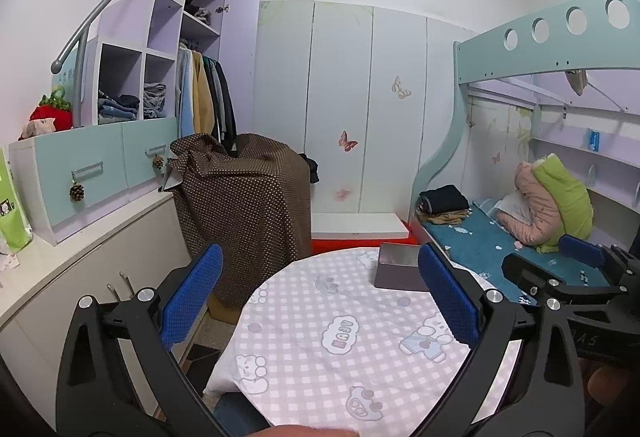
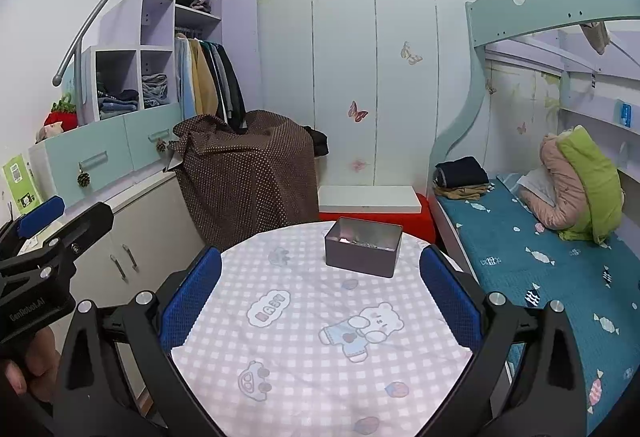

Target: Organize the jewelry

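A grey metal box (image 2: 363,252) stands open at the far side of a round table with a pink checked cloth (image 2: 304,349). Small silvery jewelry pieces (image 2: 362,242) lie inside it. In the left wrist view the box (image 1: 398,271) is partly hidden behind the right finger. My left gripper (image 1: 320,301) is open and empty above the table's left part. My right gripper (image 2: 320,297) is open and empty, above the table in front of the box. Each gripper also shows at the edge of the other view: the right gripper (image 1: 580,265) and the left gripper (image 2: 44,221).
A low white cabinet (image 2: 132,221) runs along the left. A brown dotted cloth (image 2: 248,173) covers something behind the table. A bed with a teal cover (image 2: 540,269) lies on the right. A white and red box (image 2: 372,205) sits on the floor by the wardrobe.
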Available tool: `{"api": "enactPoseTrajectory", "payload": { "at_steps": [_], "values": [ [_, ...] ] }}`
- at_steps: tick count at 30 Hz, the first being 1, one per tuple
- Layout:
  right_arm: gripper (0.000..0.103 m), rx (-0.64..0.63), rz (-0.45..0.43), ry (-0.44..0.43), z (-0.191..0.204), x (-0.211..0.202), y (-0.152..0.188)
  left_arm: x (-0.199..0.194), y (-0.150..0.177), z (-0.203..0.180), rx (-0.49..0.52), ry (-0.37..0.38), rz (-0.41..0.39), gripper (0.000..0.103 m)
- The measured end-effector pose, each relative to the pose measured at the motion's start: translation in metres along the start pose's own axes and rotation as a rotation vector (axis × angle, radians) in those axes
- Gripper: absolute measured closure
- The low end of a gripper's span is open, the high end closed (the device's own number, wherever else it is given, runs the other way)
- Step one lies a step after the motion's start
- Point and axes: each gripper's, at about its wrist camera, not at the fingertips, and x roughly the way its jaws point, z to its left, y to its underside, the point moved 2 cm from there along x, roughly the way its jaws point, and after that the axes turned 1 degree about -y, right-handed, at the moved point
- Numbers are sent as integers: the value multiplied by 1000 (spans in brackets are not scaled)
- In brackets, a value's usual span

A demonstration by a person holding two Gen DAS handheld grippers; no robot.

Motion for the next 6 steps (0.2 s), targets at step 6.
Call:
{"api": "enactPoseTrajectory", "payload": {
  "at_steps": [6],
  "values": [
    [7, -3, 1, 0, 0, 0, -2, 1, -1, 3, -12, -10, 13, 5]
  ]
}}
